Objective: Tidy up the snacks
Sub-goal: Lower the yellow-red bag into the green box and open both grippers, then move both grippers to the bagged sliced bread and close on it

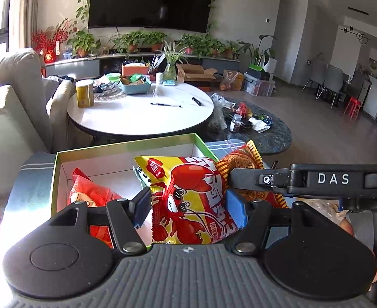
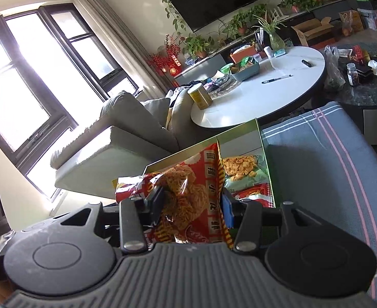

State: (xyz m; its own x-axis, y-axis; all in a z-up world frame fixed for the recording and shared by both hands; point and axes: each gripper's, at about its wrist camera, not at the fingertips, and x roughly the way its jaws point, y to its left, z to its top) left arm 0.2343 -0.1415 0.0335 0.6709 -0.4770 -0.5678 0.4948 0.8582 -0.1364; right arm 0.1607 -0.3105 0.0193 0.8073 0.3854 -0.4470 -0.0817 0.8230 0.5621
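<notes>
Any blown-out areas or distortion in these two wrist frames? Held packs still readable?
Left wrist view: sun glare whites out the lower-left edge; crayfish snack bag sharp in the left gripper. Right wrist view: window overexposed, frame tilted, fisheye bends walls; noodle snack bag readable.

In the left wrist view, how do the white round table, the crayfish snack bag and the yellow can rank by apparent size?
1. white round table, the largest.
2. crayfish snack bag, though it is enlarged by nearness to the camera.
3. yellow can, the smallest; it stands far away on the table.
</notes>
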